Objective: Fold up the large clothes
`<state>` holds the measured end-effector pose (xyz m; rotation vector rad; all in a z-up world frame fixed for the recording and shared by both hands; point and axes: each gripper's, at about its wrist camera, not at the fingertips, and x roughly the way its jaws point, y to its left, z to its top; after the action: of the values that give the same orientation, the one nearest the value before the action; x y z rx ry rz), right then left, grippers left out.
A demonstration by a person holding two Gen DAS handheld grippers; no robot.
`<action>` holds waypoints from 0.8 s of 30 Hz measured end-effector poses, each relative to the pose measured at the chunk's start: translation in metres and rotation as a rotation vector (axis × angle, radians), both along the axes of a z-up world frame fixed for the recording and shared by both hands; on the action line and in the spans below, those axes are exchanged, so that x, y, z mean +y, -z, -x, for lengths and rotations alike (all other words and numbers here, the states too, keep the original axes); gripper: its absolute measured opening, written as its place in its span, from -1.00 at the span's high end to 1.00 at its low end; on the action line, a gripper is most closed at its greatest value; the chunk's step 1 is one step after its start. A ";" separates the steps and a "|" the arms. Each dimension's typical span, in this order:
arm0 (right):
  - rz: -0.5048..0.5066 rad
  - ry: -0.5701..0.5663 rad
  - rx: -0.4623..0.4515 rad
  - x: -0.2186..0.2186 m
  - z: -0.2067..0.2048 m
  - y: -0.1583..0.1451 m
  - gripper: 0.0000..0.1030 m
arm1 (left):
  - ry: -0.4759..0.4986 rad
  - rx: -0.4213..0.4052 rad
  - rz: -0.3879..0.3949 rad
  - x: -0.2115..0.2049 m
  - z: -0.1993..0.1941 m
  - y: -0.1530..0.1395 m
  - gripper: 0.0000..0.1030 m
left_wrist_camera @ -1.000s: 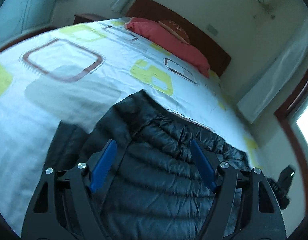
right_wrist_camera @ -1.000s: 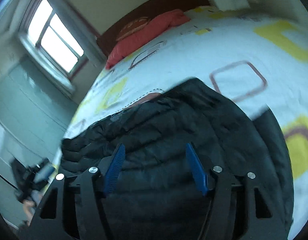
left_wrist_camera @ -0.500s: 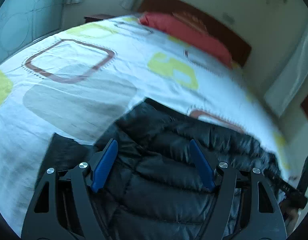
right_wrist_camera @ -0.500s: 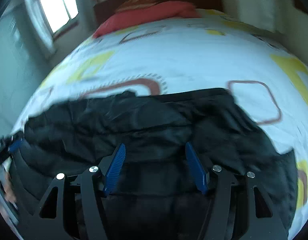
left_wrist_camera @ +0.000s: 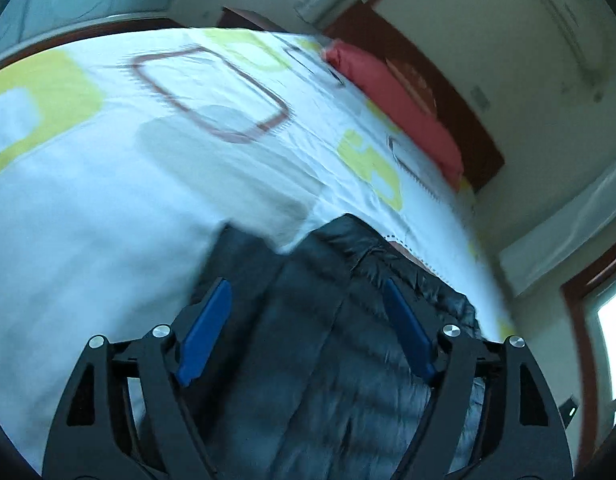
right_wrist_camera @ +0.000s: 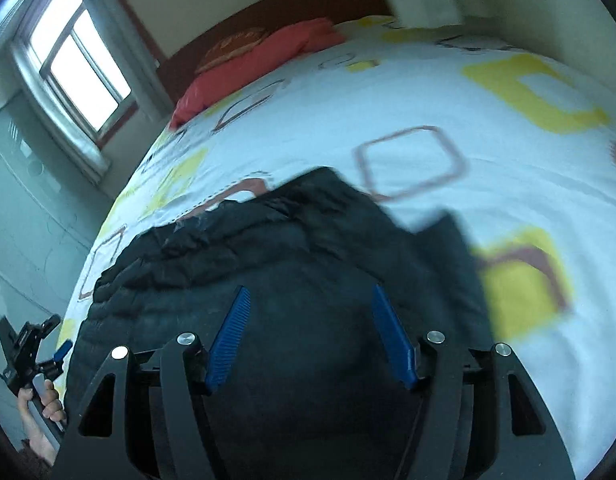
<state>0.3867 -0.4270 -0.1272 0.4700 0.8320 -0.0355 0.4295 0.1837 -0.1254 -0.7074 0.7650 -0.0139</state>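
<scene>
A black quilted puffer jacket lies spread on the bed, and it also shows in the right wrist view. My left gripper is open and empty, held above the jacket near one end. My right gripper is open and empty, above the jacket's other end. The left gripper and the hand holding it show at the lower left of the right wrist view, beside the bed. A flat black flap of the jacket sticks out to the right.
The bed has a white sheet with yellow and brown squares, also in the right wrist view. A red pillow lies against the dark wooden headboard. A window is on the left wall.
Both wrist views have swung and tilted over the jacket; the frames are blurred by motion. Both grippers stay open and empty, and the jacket lies as before.
</scene>
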 end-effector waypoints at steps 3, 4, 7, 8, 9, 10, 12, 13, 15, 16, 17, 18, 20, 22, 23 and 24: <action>-0.052 0.094 0.002 -0.035 0.066 0.001 -0.32 | -0.038 0.001 0.027 0.017 0.045 0.006 -0.52; -0.066 0.117 0.000 -0.041 0.080 0.004 -0.32 | -0.060 0.002 0.043 0.022 0.064 0.011 -0.52; -0.165 0.184 0.000 -0.054 0.126 0.020 -0.32 | -0.093 0.038 0.137 0.028 0.111 0.031 -0.52; -0.209 0.193 0.001 -0.055 0.136 0.029 -0.32 | -0.102 0.050 0.184 0.028 0.125 0.039 -0.52; -0.273 0.197 0.007 -0.054 0.148 0.039 -0.32 | -0.112 0.053 0.225 0.027 0.136 0.046 -0.53; -0.309 0.193 0.011 -0.054 0.152 0.045 -0.32 | -0.123 0.058 0.274 0.025 0.148 0.054 -0.53; -0.384 0.170 0.030 -0.044 0.155 0.061 -0.32 | -0.134 0.061 0.360 0.021 0.162 0.066 -0.53; -0.393 0.174 0.031 -0.040 0.154 0.065 -0.32 | -0.128 0.061 0.387 0.018 0.163 0.071 -0.53; -0.402 0.187 0.013 -0.034 0.149 0.071 -0.35 | -0.132 0.041 0.376 0.012 0.160 0.073 -0.54; -0.399 0.195 0.006 -0.033 0.148 0.072 -0.35 | -0.133 0.034 0.377 0.010 0.157 0.073 -0.54; -0.389 0.208 0.000 -0.030 0.145 0.073 -0.35 | -0.133 0.030 0.383 0.008 0.151 0.073 -0.54; -0.375 0.218 -0.003 -0.028 0.142 0.072 -0.35 | -0.142 0.029 0.385 0.005 0.147 0.073 -0.54; -0.376 0.240 -0.001 -0.026 0.146 0.070 -0.35 | -0.161 0.024 0.387 0.002 0.141 0.072 -0.54; -0.441 0.272 -0.001 -0.025 0.163 0.071 -0.35 | -0.157 0.017 0.395 -0.001 0.141 0.072 -0.54; -0.475 0.287 -0.006 -0.025 0.172 0.073 -0.35 | -0.150 0.012 0.399 -0.003 0.143 0.073 -0.54; -0.503 0.289 -0.019 -0.022 0.182 0.075 -0.35 | -0.135 0.001 0.395 -0.004 0.145 0.073 -0.54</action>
<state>0.2050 -0.4494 -0.2017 1.0616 0.7463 -0.0893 0.2842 0.1794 -0.1987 -1.1334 0.7212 -0.0426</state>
